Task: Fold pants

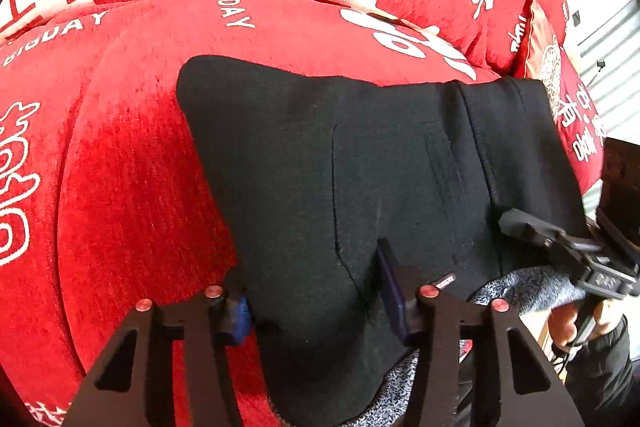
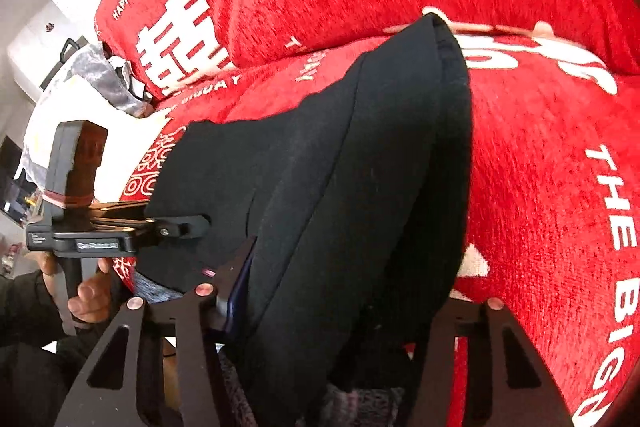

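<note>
Red chenille sofa cover (image 1: 160, 167) printed "THE BIGDAY", "HAPPY WEDDING"; white wall at 10 o'clock in the right view. Black pants (image 1: 380, 167) lie centre on the seat. Left gripper (image 1: 316, 291) jaws apart, straddling the fabric; right gripper (image 2: 348, 291) jaws apart, fabric between.

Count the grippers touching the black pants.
2. The left gripper straddles the black pants at their near edge; the right gripper meets their right side. Neither grip is clearly shown.
</note>
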Demonstrator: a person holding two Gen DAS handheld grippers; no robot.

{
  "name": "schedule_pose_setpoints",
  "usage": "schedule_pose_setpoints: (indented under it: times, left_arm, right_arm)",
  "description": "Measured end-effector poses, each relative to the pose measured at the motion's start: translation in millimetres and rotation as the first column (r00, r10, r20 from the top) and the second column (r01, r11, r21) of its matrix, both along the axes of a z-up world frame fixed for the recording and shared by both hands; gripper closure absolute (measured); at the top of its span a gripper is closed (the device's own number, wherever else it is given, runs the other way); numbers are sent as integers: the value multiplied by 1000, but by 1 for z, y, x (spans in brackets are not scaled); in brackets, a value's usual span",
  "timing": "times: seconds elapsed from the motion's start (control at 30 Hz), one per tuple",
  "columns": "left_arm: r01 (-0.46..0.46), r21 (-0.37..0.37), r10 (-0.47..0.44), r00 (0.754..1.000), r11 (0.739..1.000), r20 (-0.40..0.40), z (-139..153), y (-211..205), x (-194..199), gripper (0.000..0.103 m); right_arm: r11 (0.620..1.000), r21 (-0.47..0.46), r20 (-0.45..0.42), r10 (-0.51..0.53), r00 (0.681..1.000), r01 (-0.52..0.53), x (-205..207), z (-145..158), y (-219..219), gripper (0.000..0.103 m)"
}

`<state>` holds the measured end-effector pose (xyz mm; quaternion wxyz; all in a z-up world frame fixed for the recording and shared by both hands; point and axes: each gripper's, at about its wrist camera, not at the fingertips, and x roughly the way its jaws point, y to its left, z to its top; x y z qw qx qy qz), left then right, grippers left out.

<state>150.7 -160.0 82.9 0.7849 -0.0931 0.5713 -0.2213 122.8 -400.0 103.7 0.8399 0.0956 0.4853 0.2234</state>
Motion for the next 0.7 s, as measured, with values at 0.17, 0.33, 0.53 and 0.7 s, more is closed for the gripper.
schedule_pose_setpoints:
  times: [0.17, 0.33, 0.53, 0.7]
  left_arm:
    - [-4, 6, 4, 1000, 1000, 8, 9, 5, -5, 52]
    - [-23, 7, 23, 999, 1000, 25, 20, 24, -12, 52]
    - [-50, 31, 49, 998, 998, 43, 35, 54, -24, 52]
    - [-90, 40, 88, 995, 995, 49, 41, 90, -30, 52]
  right_arm:
    - [999, -45, 53, 16, 998, -14, -13, 25, 21, 47]
    - [997, -70, 69, 41, 997, -36, -20, 39, 43, 47]
    - [997, -57, 78, 55, 995, -51, -22, 49, 71, 47]
    - [996, -43, 77, 77, 994, -74, -20, 52, 105, 47]
